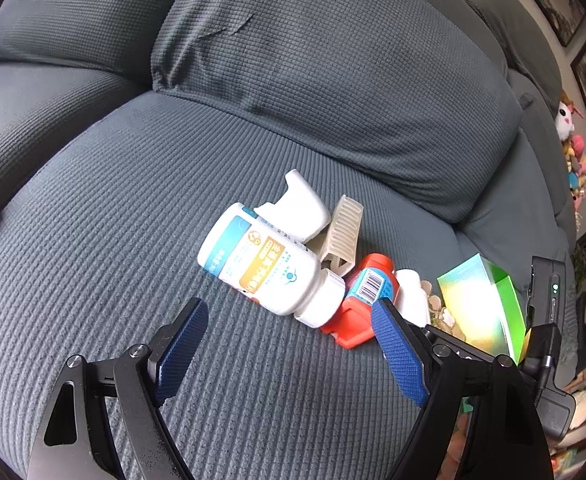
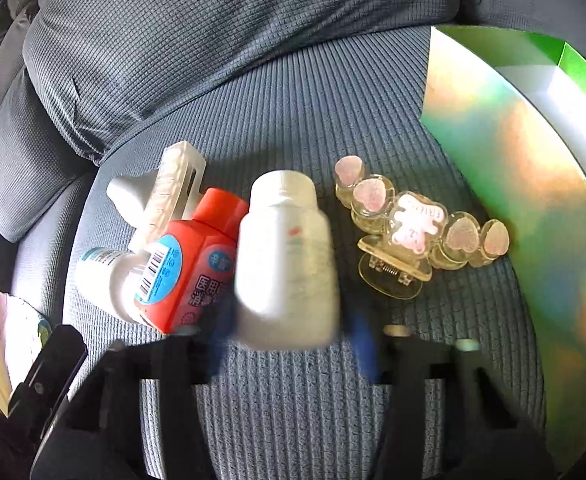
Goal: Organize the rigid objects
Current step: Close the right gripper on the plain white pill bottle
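left gripper [image 1: 289, 344] jaws spread wide; right gripper [image 2: 289, 344] blurred.

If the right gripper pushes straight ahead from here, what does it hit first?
Most likely the plain white bottle: it lies dead ahead between the right gripper's open, motion-blurred fingers. The red bottle sits just left of that line. Depth is hard to judge.
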Demonstrator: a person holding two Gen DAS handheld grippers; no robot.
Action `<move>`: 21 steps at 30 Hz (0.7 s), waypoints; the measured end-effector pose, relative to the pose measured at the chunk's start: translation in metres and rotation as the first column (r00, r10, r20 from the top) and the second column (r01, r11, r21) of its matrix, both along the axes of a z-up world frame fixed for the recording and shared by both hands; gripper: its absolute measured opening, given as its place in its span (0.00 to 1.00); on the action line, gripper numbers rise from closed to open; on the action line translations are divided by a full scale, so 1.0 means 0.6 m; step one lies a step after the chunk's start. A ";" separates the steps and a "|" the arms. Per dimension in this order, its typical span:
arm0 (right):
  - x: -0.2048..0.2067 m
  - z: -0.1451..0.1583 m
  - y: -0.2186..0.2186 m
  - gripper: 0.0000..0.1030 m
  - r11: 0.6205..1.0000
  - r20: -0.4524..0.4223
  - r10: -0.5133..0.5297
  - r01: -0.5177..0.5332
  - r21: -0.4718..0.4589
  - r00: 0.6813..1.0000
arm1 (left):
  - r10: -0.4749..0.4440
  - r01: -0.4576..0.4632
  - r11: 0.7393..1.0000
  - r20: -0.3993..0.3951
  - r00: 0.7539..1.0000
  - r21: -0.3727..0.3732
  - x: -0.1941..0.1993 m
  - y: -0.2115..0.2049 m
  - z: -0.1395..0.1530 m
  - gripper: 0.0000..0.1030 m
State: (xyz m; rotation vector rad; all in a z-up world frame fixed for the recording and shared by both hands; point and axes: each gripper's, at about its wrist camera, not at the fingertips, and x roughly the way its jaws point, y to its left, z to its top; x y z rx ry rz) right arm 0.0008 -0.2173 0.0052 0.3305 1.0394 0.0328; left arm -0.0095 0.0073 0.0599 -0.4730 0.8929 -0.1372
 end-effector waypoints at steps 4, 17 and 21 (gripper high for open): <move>-0.009 0.001 -0.003 0.44 1.000 0.001 0.018 -0.018 -0.019 1.000 | 0.000 0.000 1.000 -0.002 1.000 0.001 0.003 0.000 0.000 0.82; -0.082 -0.001 0.001 0.44 0.997 -0.022 0.072 -0.071 0.044 0.997 | 0.004 -0.005 0.998 -0.014 1.000 -0.058 0.004 0.017 0.001 0.82; -0.089 0.011 0.003 0.44 0.995 -0.011 0.081 -0.080 0.063 0.997 | -0.009 0.008 0.998 -0.017 1.000 -0.070 0.006 0.014 0.002 0.82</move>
